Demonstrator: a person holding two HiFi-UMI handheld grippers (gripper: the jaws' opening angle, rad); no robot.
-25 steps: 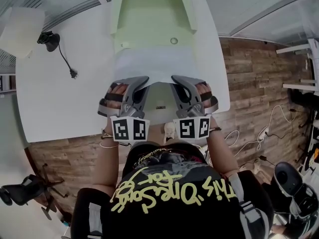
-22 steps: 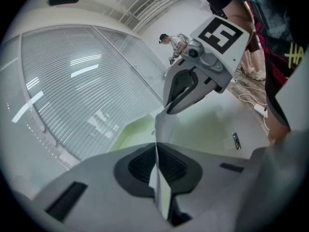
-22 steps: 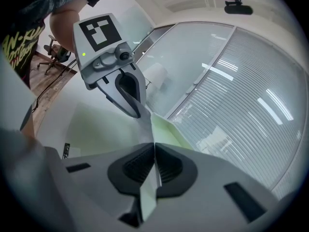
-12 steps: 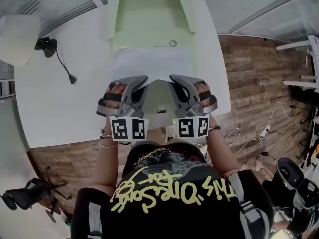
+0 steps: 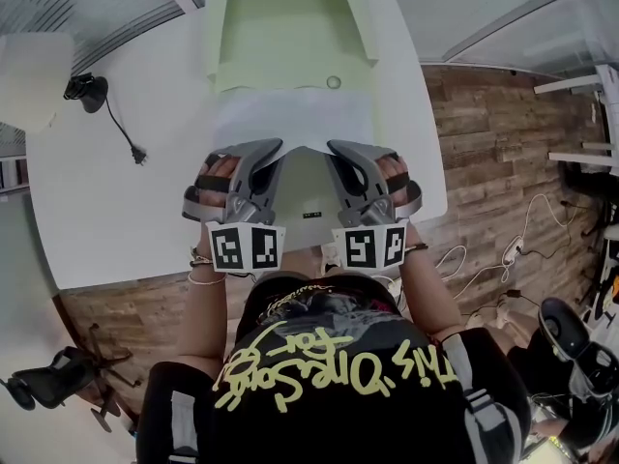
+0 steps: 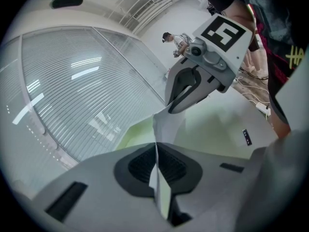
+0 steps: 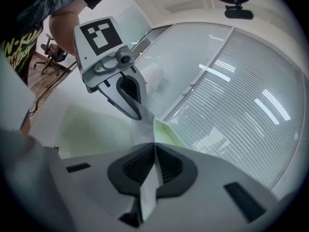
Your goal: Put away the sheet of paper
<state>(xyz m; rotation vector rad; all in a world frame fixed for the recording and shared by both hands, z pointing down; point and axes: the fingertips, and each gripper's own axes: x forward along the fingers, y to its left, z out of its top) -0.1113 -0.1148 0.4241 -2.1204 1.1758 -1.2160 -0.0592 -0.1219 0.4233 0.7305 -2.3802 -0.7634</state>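
A white sheet of paper (image 5: pixel 290 119) hangs over an open pale green folder (image 5: pixel 285 27) on the white table (image 5: pixel 116 201). The sheet's near edge is lifted and held at both near corners. My left gripper (image 5: pixel 275 148) is shut on the near left corner, and the thin paper edge (image 6: pixel 155 129) runs between its dark pads (image 6: pixel 140 166). My right gripper (image 5: pixel 335 148) is shut on the near right corner, where the paper (image 7: pixel 145 124) rises from between its pads (image 7: pixel 169 166). Each gripper view shows the other gripper across the sheet. The folder's near flap (image 5: pixel 308 196) lies below the sheet.
A black device with a cord and plug (image 5: pixel 104 100) lies on the table's far left, beside a white object (image 5: pixel 31 75). The table's near edge runs just below the grippers. Wood floor with cables (image 5: pixel 503 259) is at the right, and an office chair (image 5: pixel 48 380) at the lower left.
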